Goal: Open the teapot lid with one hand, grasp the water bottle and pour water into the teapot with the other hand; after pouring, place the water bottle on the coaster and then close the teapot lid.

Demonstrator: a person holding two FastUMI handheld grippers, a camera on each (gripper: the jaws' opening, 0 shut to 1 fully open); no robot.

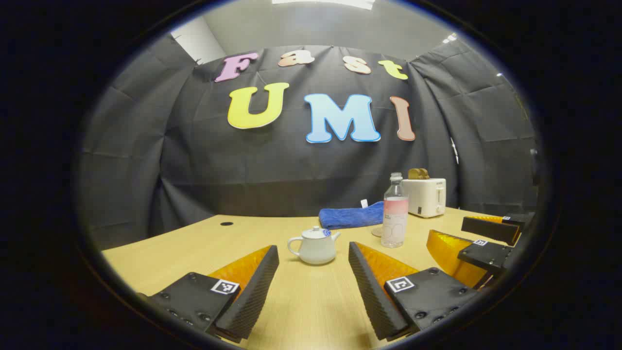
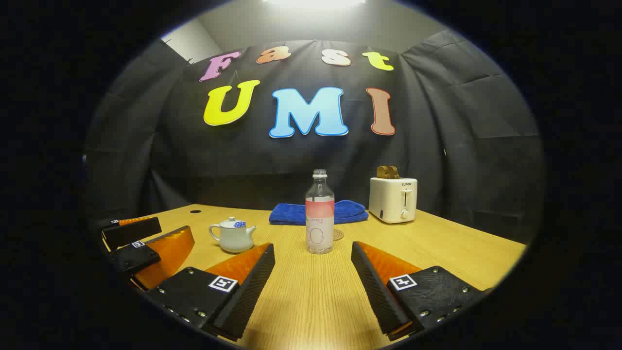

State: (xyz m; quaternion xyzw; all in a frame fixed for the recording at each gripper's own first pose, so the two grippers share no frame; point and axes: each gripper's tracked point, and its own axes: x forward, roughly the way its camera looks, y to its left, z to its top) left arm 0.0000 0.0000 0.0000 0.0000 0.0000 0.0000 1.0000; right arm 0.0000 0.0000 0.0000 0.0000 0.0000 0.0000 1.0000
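Left gripper view looks along the left tool (image 1: 313, 272), its fingers spread wide apart with nothing between them, low over the tabletop (image 1: 194, 248). Straight ahead, past the fingertips, stands the teapot (image 1: 313, 245), lid on, spout to the right. The bottle (image 1: 394, 211) stands upright to its right and a little farther back, uncapped. Behind both lies a blue cloth (image 1: 350, 217), and a toaster (image 1: 425, 197) with toast in its slots stands at the back right. At the right edge is the right tool (image 1: 486, 240), also spread apart and empty.

Right gripper view has the right tool (image 2: 313, 272) pointed at the bottle (image 2: 319, 214), which stands just beyond the fingertips, apart from them. A round coaster (image 2: 337, 235) lies just behind the bottle on its right side. The teapot (image 2: 232, 236) sits to the left, near the left tool (image 2: 141, 243), untouched. The cloth (image 2: 291, 213) and toaster (image 2: 392, 199) are behind.
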